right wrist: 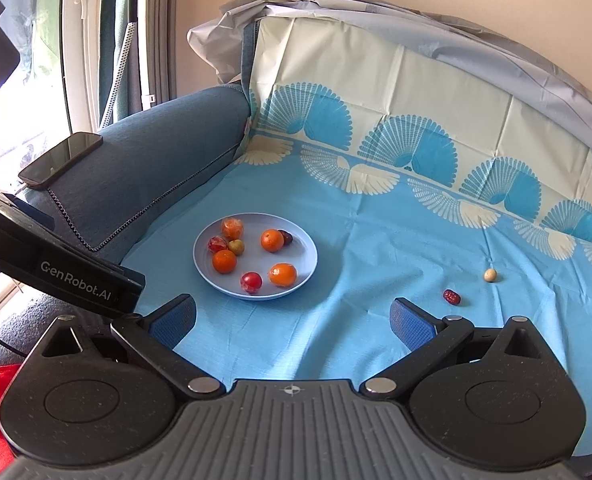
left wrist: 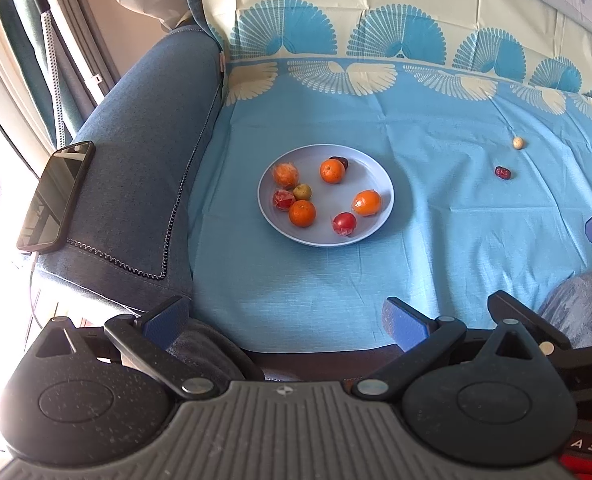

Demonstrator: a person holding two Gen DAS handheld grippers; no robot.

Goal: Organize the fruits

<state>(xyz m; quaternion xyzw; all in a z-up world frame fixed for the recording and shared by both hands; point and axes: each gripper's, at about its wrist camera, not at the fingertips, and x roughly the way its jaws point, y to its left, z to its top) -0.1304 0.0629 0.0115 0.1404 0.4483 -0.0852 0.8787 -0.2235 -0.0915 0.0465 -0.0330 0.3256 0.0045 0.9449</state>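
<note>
Blue cloth (right wrist: pixel 336 340) bears plate (right wrist: pixel 308 264) of fruit, frame centre. Red date (right wrist: pixel 452 297) lies lower right. Left gripper (left wrist: pixel 285 320) and right gripper (right wrist: pixel 293 316) both spread, empty.

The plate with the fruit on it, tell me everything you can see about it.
The plate is round, shallow and pale lavender-blue, smooth like plastic or glazed ware. It sits flat on the blue cloth, near the sofa arm. On it lie eight small fruits: oranges, some in clear wrap, red ones, a greenish one and a dark one. No claw touches it.

Plate (left wrist: pixel 380 184) on cloth (left wrist: pixel 376 280), fruits in it; date (left wrist: pixel 502 172), maybe nut (left wrist: pixel 518 143), lie well right of plate.
</note>
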